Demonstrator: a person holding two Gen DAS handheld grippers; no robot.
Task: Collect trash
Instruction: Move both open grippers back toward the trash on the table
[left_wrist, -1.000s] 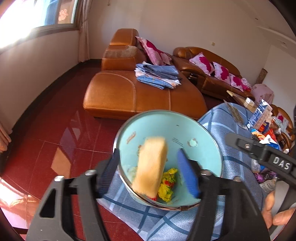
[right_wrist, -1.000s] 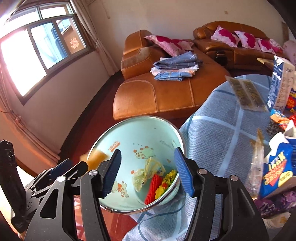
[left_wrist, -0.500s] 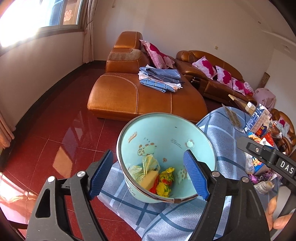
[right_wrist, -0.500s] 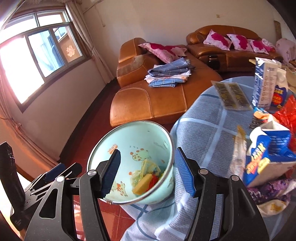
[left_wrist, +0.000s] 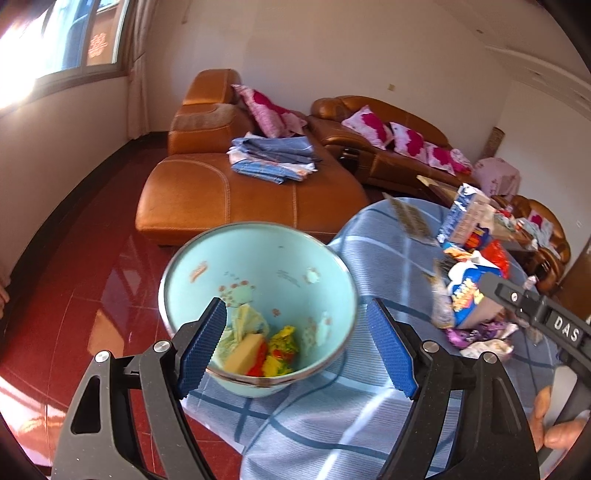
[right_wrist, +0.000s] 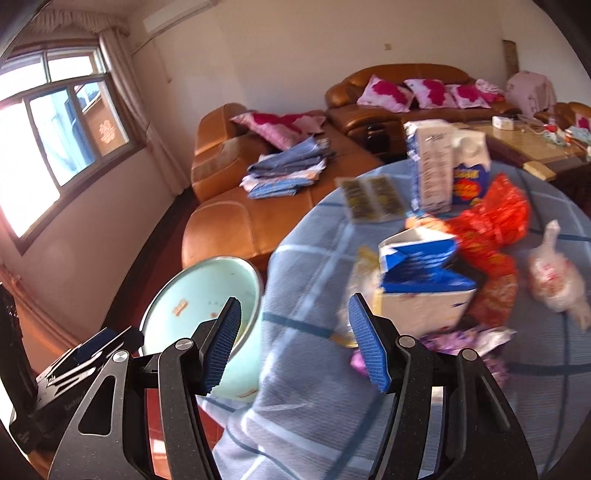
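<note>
A light blue bin (left_wrist: 258, 266) stands beside the table, holding a yellow sponge-like block (left_wrist: 245, 354) and crumpled wrappers (left_wrist: 282, 349). My left gripper (left_wrist: 295, 354) is open and empty, above the bin's near rim. My right gripper (right_wrist: 295, 347) is open and empty, over the table's left edge, with the bin (right_wrist: 199, 295) to its left. Trash lies on the table: a torn blue and white carton (right_wrist: 417, 284), a red wrapper (right_wrist: 495, 225), a plastic bag (right_wrist: 554, 273) and purple wrappers (right_wrist: 465, 339).
The table has a blue checked cloth (left_wrist: 351, 413) hanging over its edge. An upright carton (right_wrist: 432, 170) and a flat packet (right_wrist: 373, 199) stand farther back. An orange leather sofa (left_wrist: 236, 192) with folded cloth is behind, on a red tiled floor (left_wrist: 74, 295).
The yellow block left my left gripper and dropped into the bin; that gripper opened and drew back. My right gripper swung right, from over the bin toward the trash on the table.
</note>
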